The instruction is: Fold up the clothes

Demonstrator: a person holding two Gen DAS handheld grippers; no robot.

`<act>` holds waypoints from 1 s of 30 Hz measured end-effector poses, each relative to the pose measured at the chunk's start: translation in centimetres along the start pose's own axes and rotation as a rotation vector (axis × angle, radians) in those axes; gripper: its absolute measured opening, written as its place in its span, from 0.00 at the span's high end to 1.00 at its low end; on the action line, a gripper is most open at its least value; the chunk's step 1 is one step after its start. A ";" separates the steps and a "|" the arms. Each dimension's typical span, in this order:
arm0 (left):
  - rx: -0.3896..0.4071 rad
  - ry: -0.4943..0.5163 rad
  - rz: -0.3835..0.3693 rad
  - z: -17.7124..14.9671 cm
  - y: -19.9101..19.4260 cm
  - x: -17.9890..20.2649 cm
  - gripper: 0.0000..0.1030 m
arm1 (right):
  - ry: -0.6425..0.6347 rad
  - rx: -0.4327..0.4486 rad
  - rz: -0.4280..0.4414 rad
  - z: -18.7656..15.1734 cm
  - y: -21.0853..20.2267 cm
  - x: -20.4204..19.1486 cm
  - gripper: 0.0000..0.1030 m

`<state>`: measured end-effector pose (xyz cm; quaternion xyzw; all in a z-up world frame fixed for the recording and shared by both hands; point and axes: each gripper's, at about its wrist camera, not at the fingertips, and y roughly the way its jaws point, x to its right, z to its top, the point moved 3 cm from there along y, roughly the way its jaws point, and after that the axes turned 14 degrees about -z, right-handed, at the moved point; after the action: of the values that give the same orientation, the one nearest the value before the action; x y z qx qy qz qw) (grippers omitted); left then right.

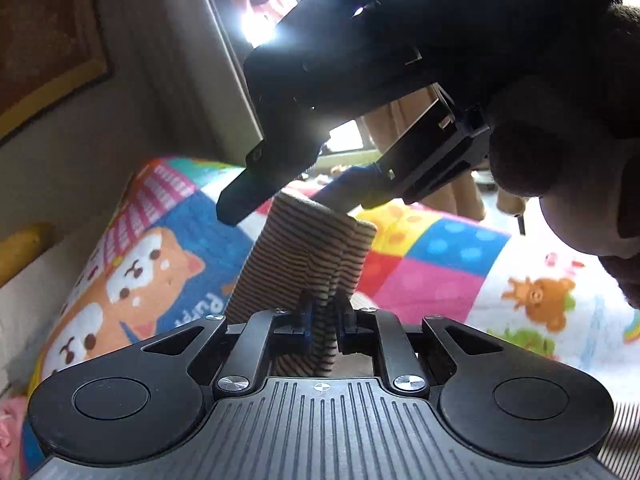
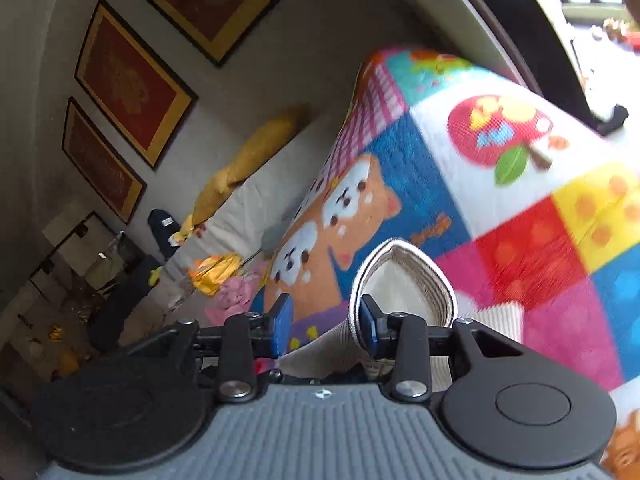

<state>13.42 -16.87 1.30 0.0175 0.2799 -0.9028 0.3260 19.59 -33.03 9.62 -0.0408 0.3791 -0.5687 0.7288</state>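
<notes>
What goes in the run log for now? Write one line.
left gripper: shut on striped garment | right gripper: open, hem against one pad | below: patterned blanket

Both wrist views look closely down onto the patchwork blanket (image 1: 440, 264).

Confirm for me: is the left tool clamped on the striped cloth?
Yes, the left tool has a bunched fold of the striped cloth pinched between its two pads.

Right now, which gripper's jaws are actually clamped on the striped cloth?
The left gripper: its jaws pinch the striped cloth between them. The right gripper has its jaws standing apart, with cloth looped round one side only.
</notes>
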 end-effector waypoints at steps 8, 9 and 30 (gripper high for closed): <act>-0.064 0.007 -0.064 -3.7 -3.8 0.0 0.28 | -0.188 0.025 -0.340 -1.8 -0.9 4.1 0.41; -0.080 0.007 -0.051 -4.5 -4.6 -0.4 0.26 | -0.202 0.005 -0.351 -2.6 -0.2 4.3 0.41; -0.047 -0.536 -0.112 -8.2 -9.3 -12.6 0.14 | -0.437 -0.003 -0.415 -4.9 4.7 0.9 0.49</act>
<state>16.59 0.55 1.63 -0.2450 0.2052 -0.8852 0.3381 20.50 -30.34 3.32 -0.2398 0.1978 -0.6828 0.6611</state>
